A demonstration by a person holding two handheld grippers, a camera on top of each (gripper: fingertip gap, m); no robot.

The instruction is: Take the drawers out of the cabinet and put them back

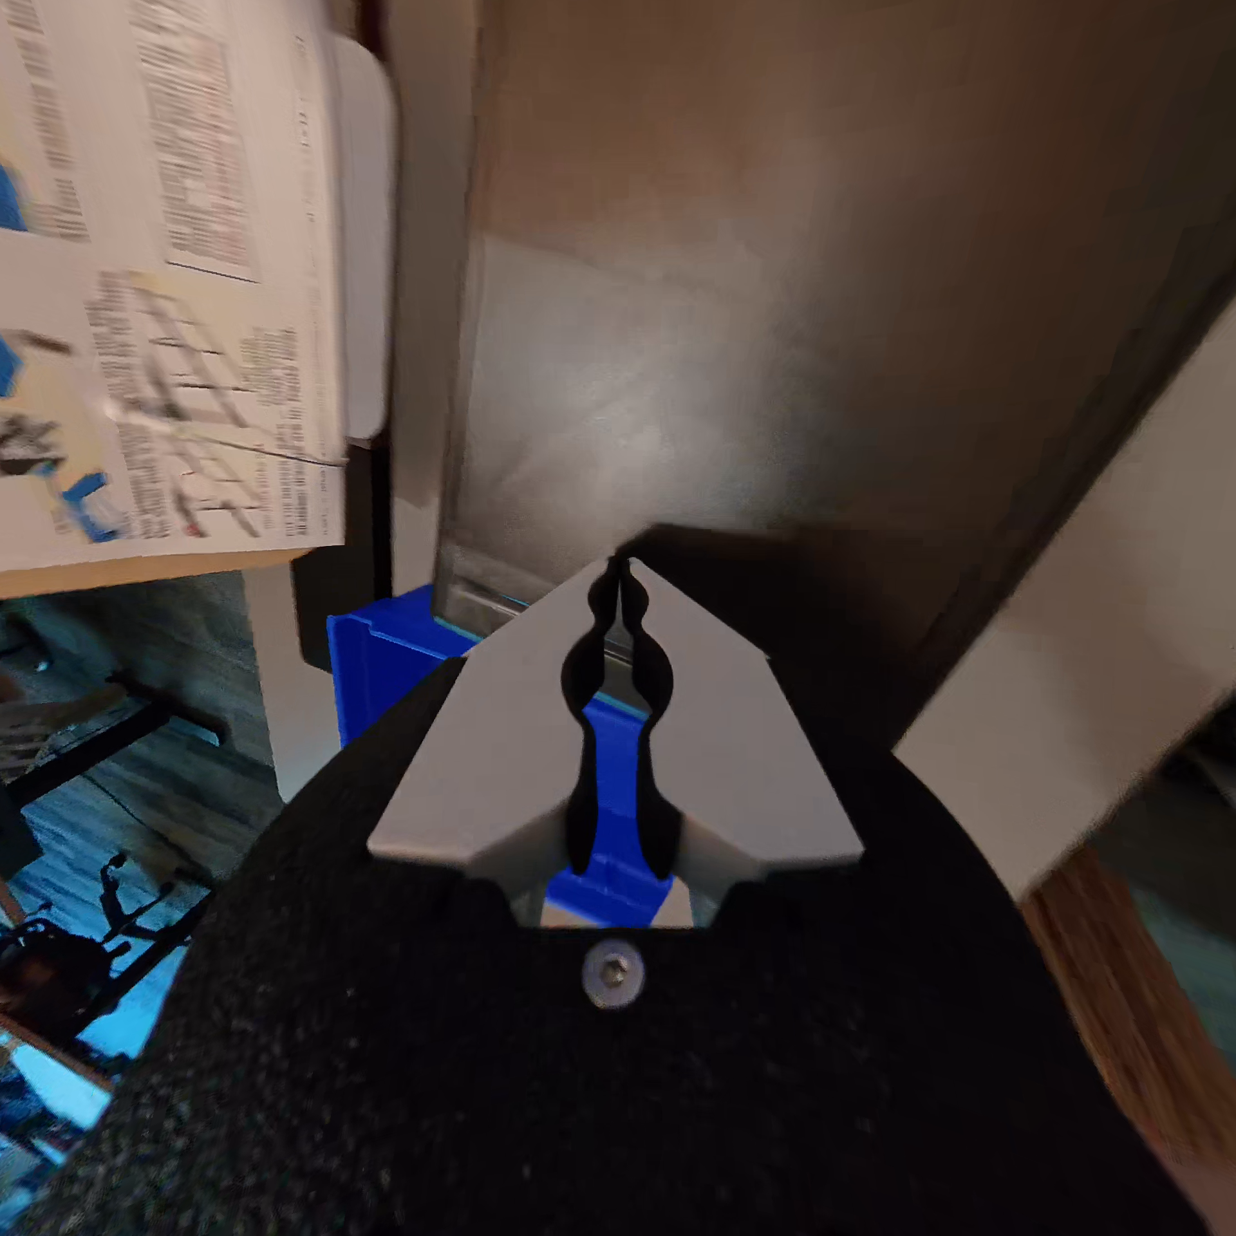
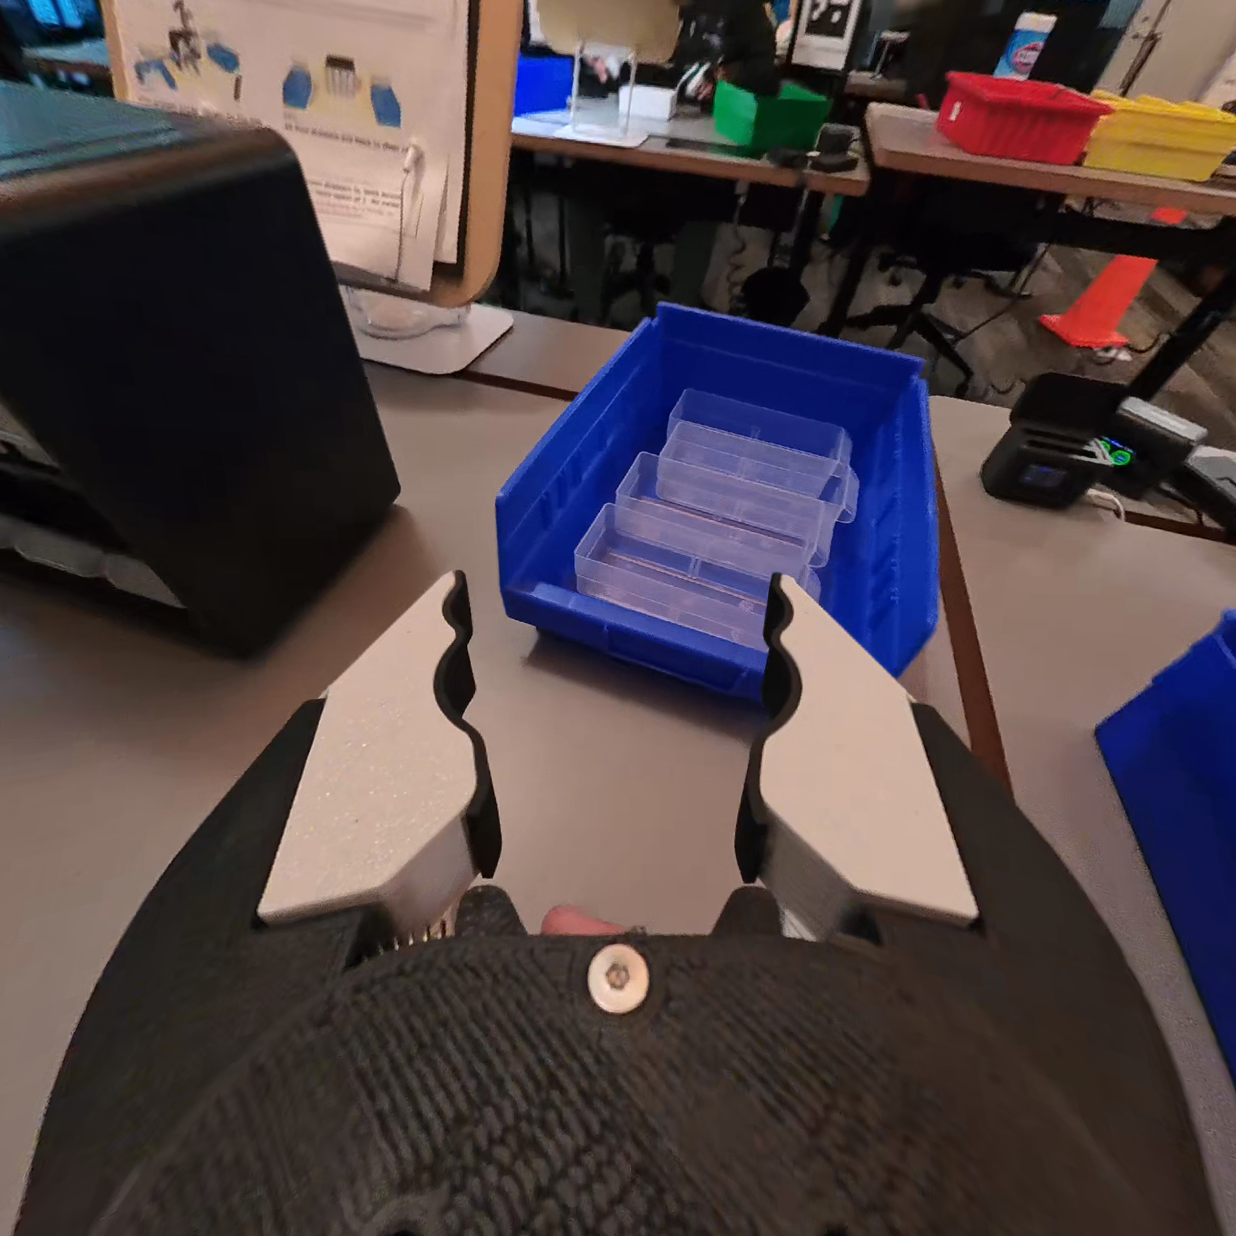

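Observation:
My left gripper (image 1: 619, 575) is shut on the thin lip of a clear plastic drawer (image 1: 669, 401), which fills the blurred view ahead of it. A blue bin (image 1: 388, 669) lies under it and a dark body (image 1: 836, 602) sits just behind the fingertips. In the right wrist view, my right gripper (image 2: 619, 588) is open and empty above the grey table (image 2: 200, 736). The blue bin (image 2: 568, 455) stands just ahead of it, with several clear drawers (image 2: 722, 522) stacked inside. The black cabinet (image 2: 167, 368) stands at the left. The left gripper does not show in this view.
A poster board (image 2: 301, 100) on a white stand (image 2: 435, 341) is behind the cabinet. A second blue bin (image 2: 1177, 802) is at the right edge. A black device (image 2: 1070, 448) sits at the far right. Farther tables hold red (image 2: 1003, 114), yellow and green bins; an orange cone (image 2: 1110, 294) stands on the floor.

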